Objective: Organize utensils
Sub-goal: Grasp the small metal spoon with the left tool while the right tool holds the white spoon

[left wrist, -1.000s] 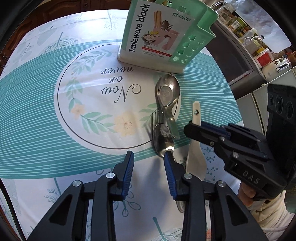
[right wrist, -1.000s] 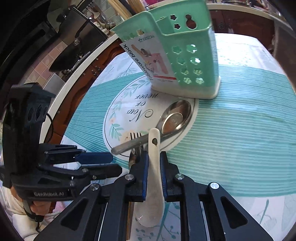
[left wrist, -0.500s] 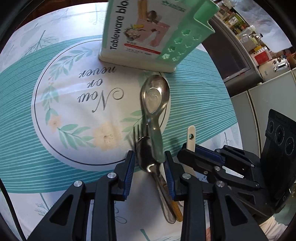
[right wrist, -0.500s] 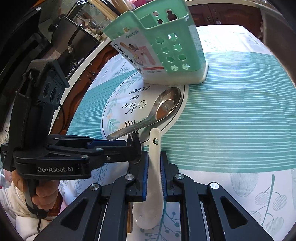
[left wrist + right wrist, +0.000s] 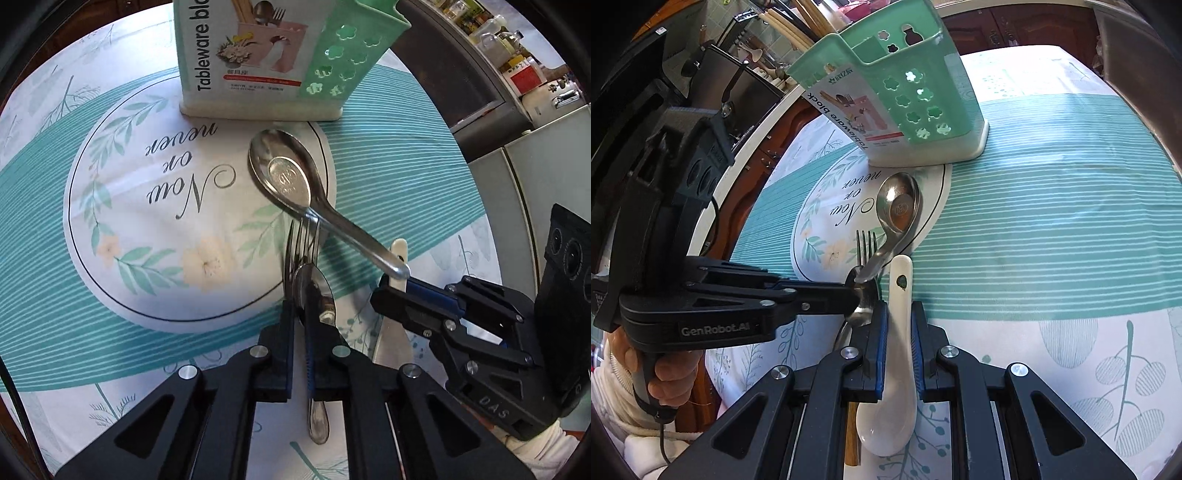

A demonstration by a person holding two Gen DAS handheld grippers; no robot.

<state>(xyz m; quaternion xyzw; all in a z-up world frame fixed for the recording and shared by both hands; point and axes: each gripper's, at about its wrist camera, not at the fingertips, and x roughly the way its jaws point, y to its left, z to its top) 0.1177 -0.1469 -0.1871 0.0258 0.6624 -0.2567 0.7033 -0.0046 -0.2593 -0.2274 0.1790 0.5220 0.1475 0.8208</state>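
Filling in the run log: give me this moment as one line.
left gripper: shut on small steel spoon | right gripper: shut on white ceramic spoon | green plastic holder: empty

black grippers (image 5: 299, 328), blue-padded fingers (image 5: 881, 354), cream sleeve (image 5: 617, 406)

The printed tablecloth (image 5: 92, 229) is white with teal stripes, pale leaf sprigs and a black-ringed circle holding green leaves, cream flowers and dark script. The perforated plastic utensil holder (image 5: 923, 99) is mint green on a cream base, with flower-shaped cut-outs and a white label lettered in black. The ceramic soup spoon (image 5: 897, 354) is plain white; the large metal spoon (image 5: 291, 177) is shiny silver.
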